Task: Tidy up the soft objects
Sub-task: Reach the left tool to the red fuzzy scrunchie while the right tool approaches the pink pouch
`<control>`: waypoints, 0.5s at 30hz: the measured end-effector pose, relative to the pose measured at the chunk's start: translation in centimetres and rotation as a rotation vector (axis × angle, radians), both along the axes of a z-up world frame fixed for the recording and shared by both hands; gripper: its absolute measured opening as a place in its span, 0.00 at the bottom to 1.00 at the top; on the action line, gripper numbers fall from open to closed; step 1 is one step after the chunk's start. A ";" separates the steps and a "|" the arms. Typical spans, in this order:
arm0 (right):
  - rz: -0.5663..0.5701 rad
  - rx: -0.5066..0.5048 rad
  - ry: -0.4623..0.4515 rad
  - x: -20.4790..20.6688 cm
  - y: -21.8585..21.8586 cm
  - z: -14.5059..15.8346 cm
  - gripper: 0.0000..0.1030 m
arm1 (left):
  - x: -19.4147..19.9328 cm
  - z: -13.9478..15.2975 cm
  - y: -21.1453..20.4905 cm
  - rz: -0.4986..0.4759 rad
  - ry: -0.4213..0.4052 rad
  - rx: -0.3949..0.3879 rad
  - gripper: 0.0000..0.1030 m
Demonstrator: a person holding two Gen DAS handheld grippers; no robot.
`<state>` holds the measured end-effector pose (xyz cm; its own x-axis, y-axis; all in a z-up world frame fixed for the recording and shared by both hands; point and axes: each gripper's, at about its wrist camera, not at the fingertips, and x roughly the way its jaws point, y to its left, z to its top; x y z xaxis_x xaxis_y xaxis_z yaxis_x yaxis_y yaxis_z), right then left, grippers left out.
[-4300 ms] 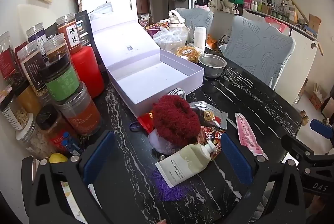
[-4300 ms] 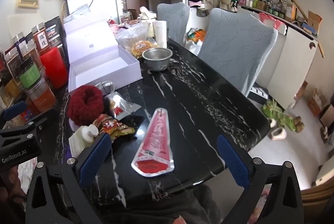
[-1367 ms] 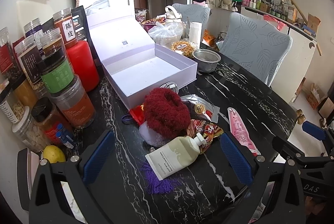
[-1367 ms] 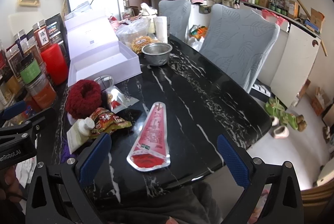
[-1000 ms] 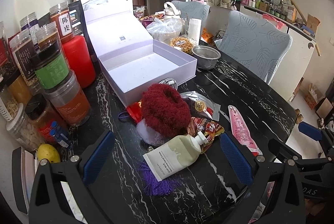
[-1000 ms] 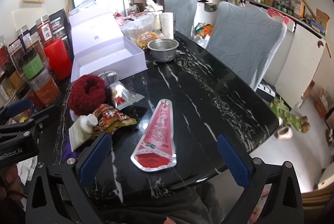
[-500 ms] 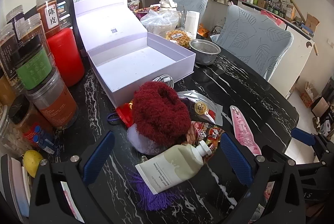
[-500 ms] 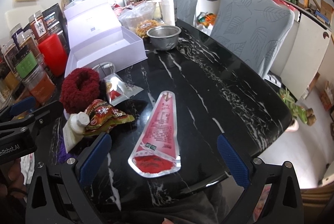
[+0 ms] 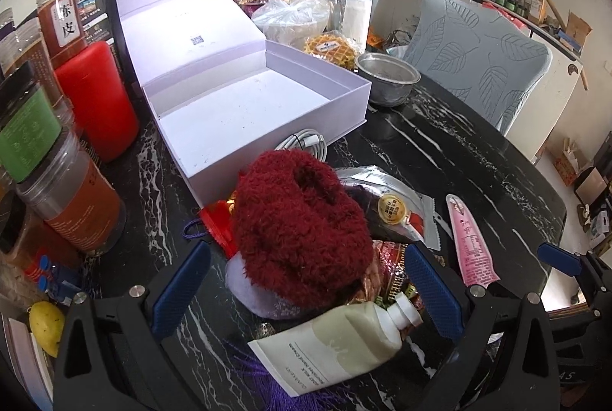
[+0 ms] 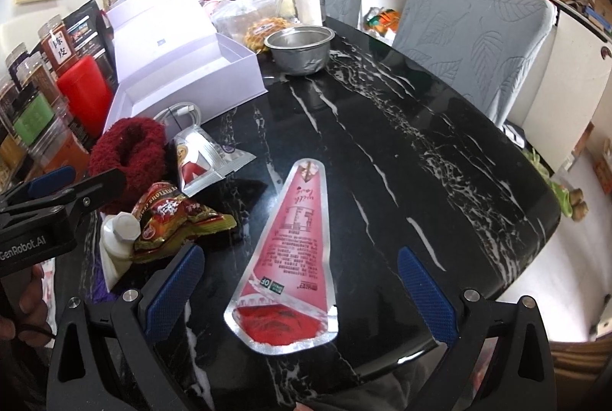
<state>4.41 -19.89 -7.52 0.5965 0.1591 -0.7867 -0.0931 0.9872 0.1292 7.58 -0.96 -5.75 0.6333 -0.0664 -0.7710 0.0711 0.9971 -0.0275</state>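
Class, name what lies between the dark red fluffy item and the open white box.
A coiled white cable lies between the fluffy red item and the white box, up against the box's front wall; the left wrist view shows it best.

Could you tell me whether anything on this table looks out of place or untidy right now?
Yes: the fuzzy red item sits on a heap with snack packets and a lotion tube, while the open white box behind holds nothing.

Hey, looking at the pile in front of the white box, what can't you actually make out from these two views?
- Left wrist view: the pale item under the red fluffy thing is mostly covered.
- Left wrist view: the purple tassel is hidden by the cream tube.
- Right wrist view: the print on the pink pouch is too small to read.
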 end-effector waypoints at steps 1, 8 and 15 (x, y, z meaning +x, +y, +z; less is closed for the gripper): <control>0.000 0.000 0.003 0.1 0.0 -0.2 1.00 | 0.2 -0.2 0.0 0.001 0.007 0.000 1.00; -0.004 0.007 0.031 0.8 -0.5 -1.4 1.00 | 1.7 -1.2 -0.5 -0.002 0.023 0.027 1.00; -0.017 0.010 0.044 1.2 -1.1 -2.0 1.00 | 2.7 -2.4 -1.1 0.002 0.020 0.058 1.00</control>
